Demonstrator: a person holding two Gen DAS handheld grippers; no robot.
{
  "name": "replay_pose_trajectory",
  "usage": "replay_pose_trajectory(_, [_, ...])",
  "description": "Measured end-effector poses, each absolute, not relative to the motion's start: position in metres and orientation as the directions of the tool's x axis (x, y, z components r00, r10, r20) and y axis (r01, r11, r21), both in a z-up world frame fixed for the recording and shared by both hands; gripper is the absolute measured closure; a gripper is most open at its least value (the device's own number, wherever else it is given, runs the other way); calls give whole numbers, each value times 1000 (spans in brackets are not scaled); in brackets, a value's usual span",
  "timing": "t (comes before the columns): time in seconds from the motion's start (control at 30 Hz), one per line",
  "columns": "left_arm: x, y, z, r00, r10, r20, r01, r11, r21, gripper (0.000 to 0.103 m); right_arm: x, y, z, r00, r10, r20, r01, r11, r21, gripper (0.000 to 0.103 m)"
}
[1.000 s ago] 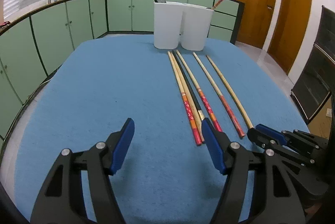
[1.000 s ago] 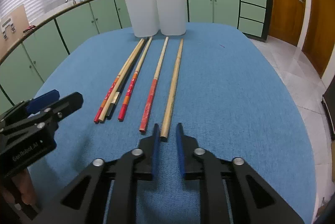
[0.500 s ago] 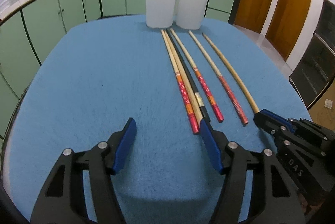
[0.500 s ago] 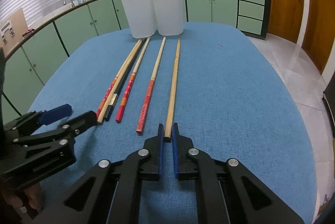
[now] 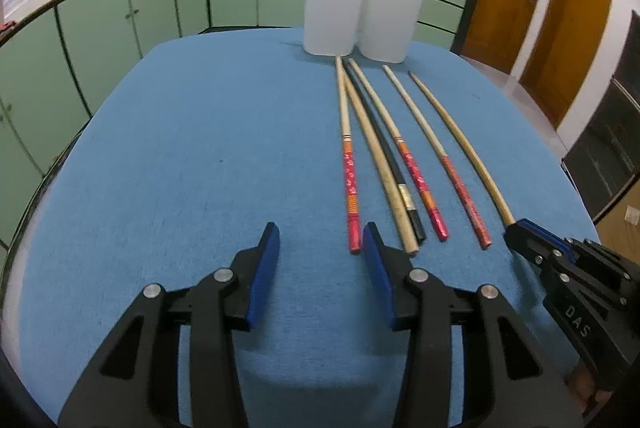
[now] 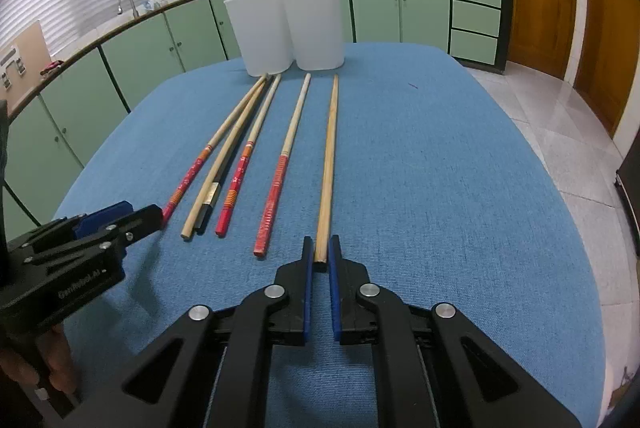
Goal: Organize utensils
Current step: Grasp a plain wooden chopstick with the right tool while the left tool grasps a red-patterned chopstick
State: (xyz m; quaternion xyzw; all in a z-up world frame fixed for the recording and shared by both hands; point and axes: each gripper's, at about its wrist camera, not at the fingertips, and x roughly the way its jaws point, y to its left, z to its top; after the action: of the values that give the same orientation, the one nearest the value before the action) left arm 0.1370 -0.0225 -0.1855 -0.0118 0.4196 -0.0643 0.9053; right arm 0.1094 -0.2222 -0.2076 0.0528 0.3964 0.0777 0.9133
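Sorting barely begun: six chopsticks [image 6: 288,143] lie on the counter [image 6: 440,167]; one stands in the cups [image 6: 286,27]. Right hand-held gripper [image 6: 320,260] pinches the plain chopstick [image 6: 329,163]; left hand-held gripper [image 5: 320,248] closing, empty.

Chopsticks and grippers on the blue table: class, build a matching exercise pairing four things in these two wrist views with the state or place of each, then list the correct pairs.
Things
1. right gripper
2. left gripper
3. plain bamboo chopstick
4. black chopstick

States or places
A. jaws closing, nothing between them
B. shut on a chopstick's near end
C. lying partly under a plain chopstick
D. near end pinched, rest on the blue cloth

Pairs: 1-B, 2-A, 3-D, 4-C
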Motion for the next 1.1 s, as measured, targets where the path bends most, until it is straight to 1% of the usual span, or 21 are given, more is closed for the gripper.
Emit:
replay_pose_trajectory(0.03, [137, -24, -186, 637, -128, -760, 113, 991, -72, 55, 109, -222, -208, 673, 185, -716, -101, 982, 159, 96])
replay_pose_trajectory(0.1, [137, -28, -187, 631, -129, -765, 124, 990, -64, 53, 109, -221, -208, 674, 182, -716, -100, 983, 156, 96])
replay_pose_trajectory(0.27, [137, -33, -189, 625, -119, -771, 132, 990, -46, 53, 109, -220, -208, 673, 175, -719, -101, 984, 144, 95])
replay_pose_trajectory(0.33, [137, -33, -189, 625, -117, -772, 130, 991, -45, 55, 109, -218, -209, 671, 167, -722, -101, 986, 134, 95])
replay_pose_trajectory(0.4, [137, -35, -189, 625, -113, -773, 130, 991, -39, 61, 110, -217, -208, 670, 164, -724, -102, 986, 129, 95])
replay_pose_trajectory(0.47, [137, -36, -189, 624, -118, -772, 135, 990, -42, 78, 111, -217, -209, 669, 167, -724, -102, 986, 133, 95])
replay_pose_trajectory(0.5, [138, -36, -189, 622, -124, -773, 138, 989, -48, 82, 111, -218, -209, 668, 170, -724, -102, 985, 137, 95])
replay_pose_trajectory(0.53, [138, -37, -189, 620, -131, -774, 142, 988, -54, 91, 111, -218, -209, 669, 172, -724, -103, 985, 139, 96])
replay_pose_trajectory(0.57, [139, -37, -189, 616, -144, -775, 150, 987, -64, 98, 111, -218, -208, 669, 174, -723, -103, 985, 142, 96])
replay_pose_trajectory(0.7, [136, -36, -186, 622, -161, -766, 154, 985, -82, 98, 109, -222, -206, 674, 189, -714, -108, 982, 158, 96])
replay_pose_trajectory(0.8, [131, -34, -176, 650, -161, -743, 157, 985, -76, 98, 106, -224, -198, 691, 176, -701, -111, 984, 138, 96])
replay_pose_trajectory(0.93, [121, -33, -150, 708, -146, -691, 160, 986, -45, 98, 101, -228, -182, 720, 161, -675, -109, 987, 119, 96])
replay_pose_trajectory(1.1, [108, -29, -110, 791, -134, -597, 150, 988, -23, 98, 95, -239, -151, 774, 158, -614, -109, 987, 116, 96])
